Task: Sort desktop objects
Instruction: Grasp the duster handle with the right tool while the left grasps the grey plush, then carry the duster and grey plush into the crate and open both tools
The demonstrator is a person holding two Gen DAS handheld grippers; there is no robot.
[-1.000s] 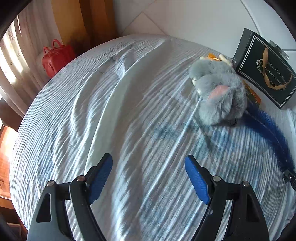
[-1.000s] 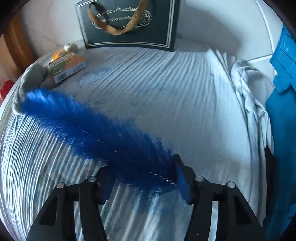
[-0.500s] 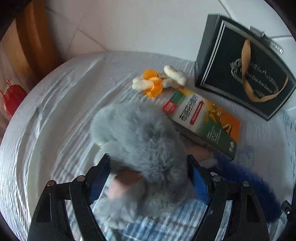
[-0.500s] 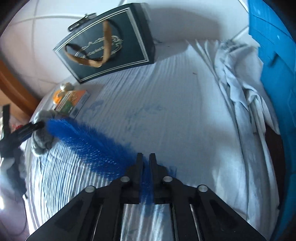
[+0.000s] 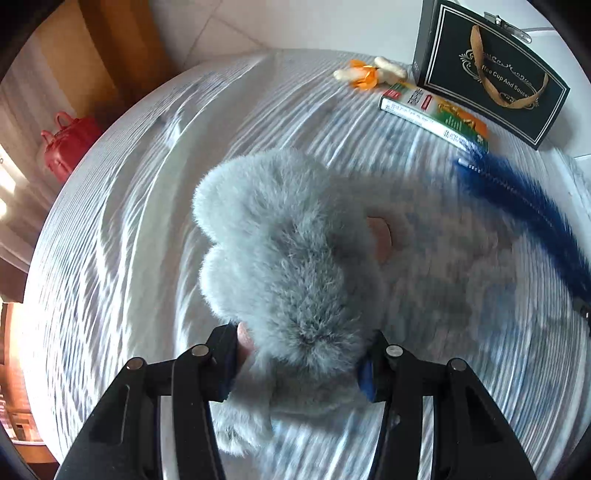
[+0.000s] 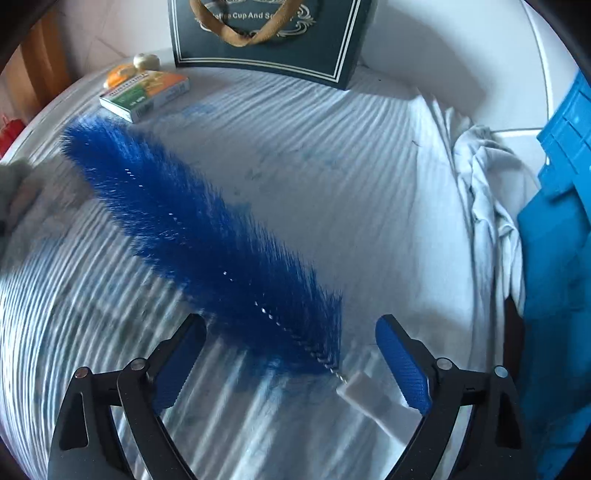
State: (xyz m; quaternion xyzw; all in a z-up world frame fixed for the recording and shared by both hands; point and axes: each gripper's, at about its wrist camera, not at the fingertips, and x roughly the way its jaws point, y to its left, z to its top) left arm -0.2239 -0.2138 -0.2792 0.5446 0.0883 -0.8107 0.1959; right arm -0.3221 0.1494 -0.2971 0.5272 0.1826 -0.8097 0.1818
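The striped cloth (image 5: pixel 122 258) is motion-blurred around the grey plush toy (image 5: pixel 288 258), which hides the left gripper (image 5: pixel 299 363) pads; the gift bag (image 6: pixel 269 37) top is cropped.

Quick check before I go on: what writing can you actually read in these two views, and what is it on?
"Coffee Cup And Saucer": gold lettering on the dark green gift bag, partly cut off in the right wrist view.
Green and orange carton: print on face and edge, too small and blurred to read in either view.
Nothing else carries writing.
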